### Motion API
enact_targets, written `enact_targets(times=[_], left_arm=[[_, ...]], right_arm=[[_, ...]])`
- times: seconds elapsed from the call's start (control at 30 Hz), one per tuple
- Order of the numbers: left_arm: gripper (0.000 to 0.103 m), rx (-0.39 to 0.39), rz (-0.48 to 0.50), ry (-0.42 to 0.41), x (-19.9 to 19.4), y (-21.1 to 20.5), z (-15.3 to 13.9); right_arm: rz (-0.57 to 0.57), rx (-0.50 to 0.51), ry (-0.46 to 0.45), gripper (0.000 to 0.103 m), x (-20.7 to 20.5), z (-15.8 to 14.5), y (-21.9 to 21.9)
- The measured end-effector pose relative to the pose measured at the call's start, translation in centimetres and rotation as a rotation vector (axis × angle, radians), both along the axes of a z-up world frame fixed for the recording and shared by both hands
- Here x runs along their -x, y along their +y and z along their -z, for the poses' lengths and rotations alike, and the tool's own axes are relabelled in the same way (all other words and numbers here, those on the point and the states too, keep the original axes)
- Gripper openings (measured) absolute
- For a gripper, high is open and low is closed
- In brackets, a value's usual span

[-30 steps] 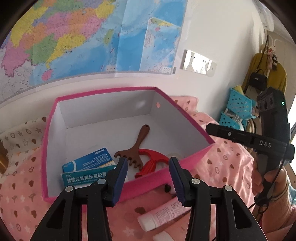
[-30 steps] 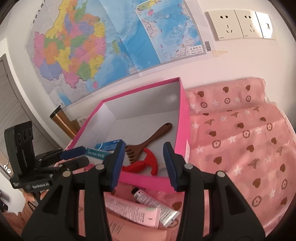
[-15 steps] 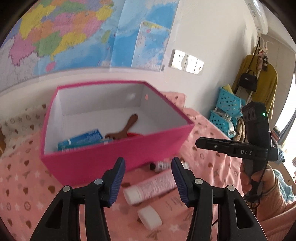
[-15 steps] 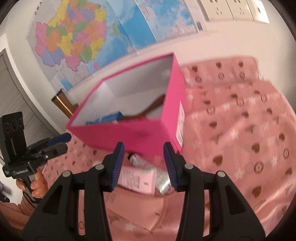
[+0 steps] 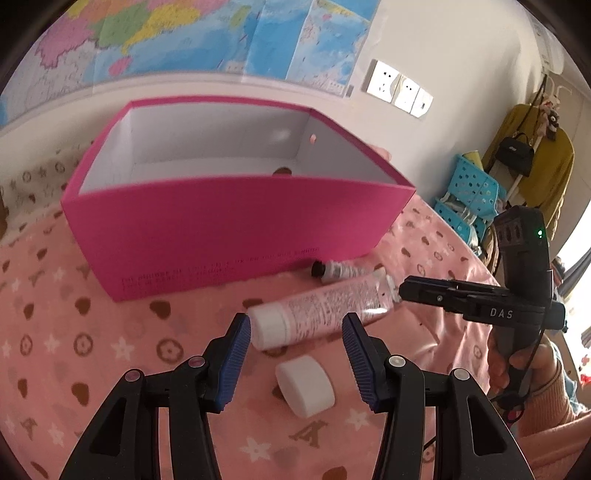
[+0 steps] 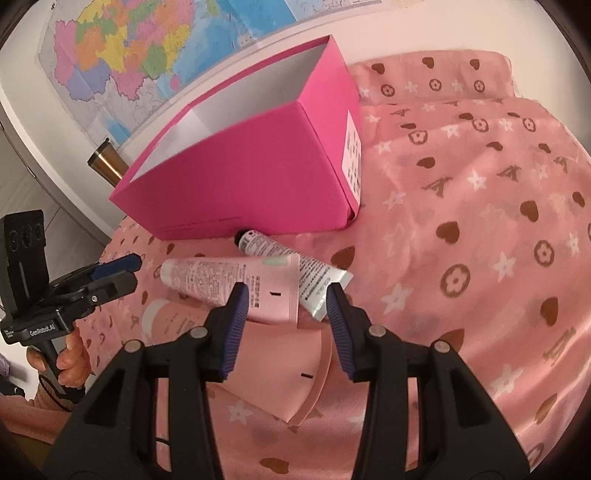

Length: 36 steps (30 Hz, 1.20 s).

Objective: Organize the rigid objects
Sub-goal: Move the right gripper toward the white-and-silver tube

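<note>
A pink box (image 5: pixel 236 225) with a white inside stands on the patterned cloth; only a brown tip (image 5: pixel 283 171) of its contents shows over the near wall. In front of it lie a pink tube (image 5: pixel 325 310) with a white cap, a small black-capped tube (image 5: pixel 341 271) and a bigger peach tube, of which the left wrist view shows only the white cap (image 5: pixel 304 386). My left gripper (image 5: pixel 295 332) hovers open over the pink tube's cap end. My right gripper (image 6: pixel 284 306) hovers open over the flat end of the pink tube (image 6: pixel 229 284), beside the black-capped tube (image 6: pixel 291 267) and above the peach tube (image 6: pixel 258 365).
Pink cloth with hearts and stars (image 6: pixel 461 221) covers the surface. A wall map (image 5: pixel 184 33) and sockets (image 5: pixel 400 90) are behind the box. Blue baskets (image 5: pixel 469 195) and a yellow coat (image 5: pixel 535 162) stand at the right. A metal tumbler (image 6: pixel 107 166) is left of the box.
Both grippers have come down from over the box's opening to the tubes in front of it. The box's inside has mostly dropped out of sight. The left jaws stand slightly wider.
</note>
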State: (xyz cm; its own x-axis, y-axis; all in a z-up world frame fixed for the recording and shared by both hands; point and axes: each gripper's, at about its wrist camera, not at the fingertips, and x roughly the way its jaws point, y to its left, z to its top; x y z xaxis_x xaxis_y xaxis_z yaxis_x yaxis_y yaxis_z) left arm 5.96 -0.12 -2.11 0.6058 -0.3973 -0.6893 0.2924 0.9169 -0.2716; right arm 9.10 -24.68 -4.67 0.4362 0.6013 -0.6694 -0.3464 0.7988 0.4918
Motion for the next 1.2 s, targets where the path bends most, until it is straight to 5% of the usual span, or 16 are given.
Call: enact_targets(times=[0.5, 1.03, 1.2], left_arm=[[0.053, -0.069, 0.055, -0.03, -2.6, -2.2, -0.7], [0.053, -0.123, 0.215, 0.072, -3.5, -5.1, 1.4], [0.053, -0.132, 0.209, 0.06, -4.1, -5.2, 1.0]], right_arm=[[-0.038, -0.027, 0.001, 0.046, -0.8, 0.6, 1.3], [-0.234, -0.078, 0.023, 0.034, 2.6, 0.0, 3.3], [-0.103, -0.059, 0.015, 0.034, 1.6, 0.0, 1.0]])
